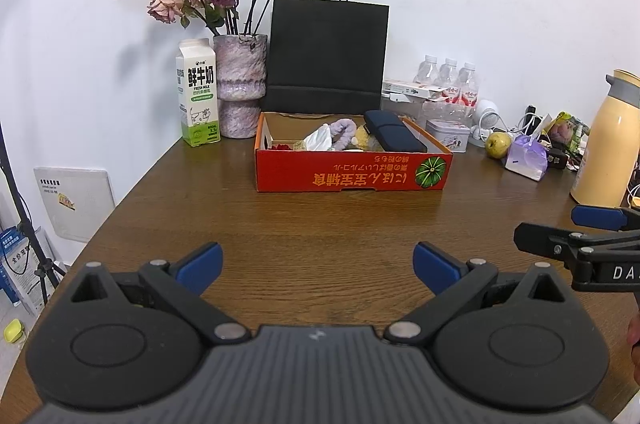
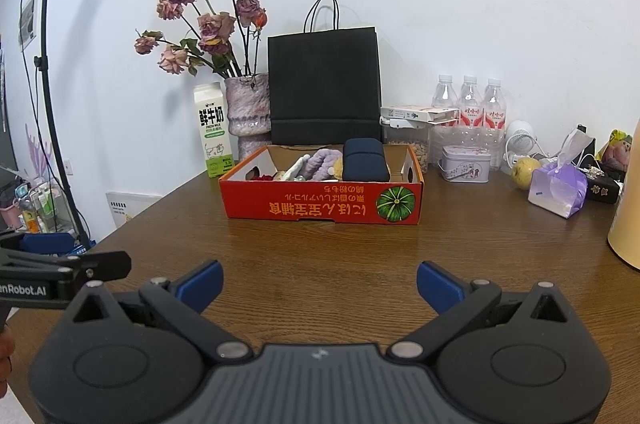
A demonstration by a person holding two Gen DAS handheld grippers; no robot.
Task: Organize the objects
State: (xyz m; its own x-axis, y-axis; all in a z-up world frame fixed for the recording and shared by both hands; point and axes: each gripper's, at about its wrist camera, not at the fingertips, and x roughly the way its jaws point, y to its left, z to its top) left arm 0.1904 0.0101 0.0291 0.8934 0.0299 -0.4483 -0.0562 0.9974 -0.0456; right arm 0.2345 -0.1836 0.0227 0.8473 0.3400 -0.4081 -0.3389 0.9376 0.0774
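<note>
Hovering low over the wooden surface (image 1: 320,216), both grippers are sitting empty with jaws spread wide. Going left to right: the left gripper (image 1: 318,266) is pointing at the red cardboard box (image 1: 352,173), and the right gripper (image 2: 320,286) is hanging just beside it, aimed at the same box. That box is sitting mid-surface in front of a black paper bag (image 2: 324,86), holding a navy case (image 2: 365,160), a purple scrunchie (image 2: 326,162) and some small bits.
</note>
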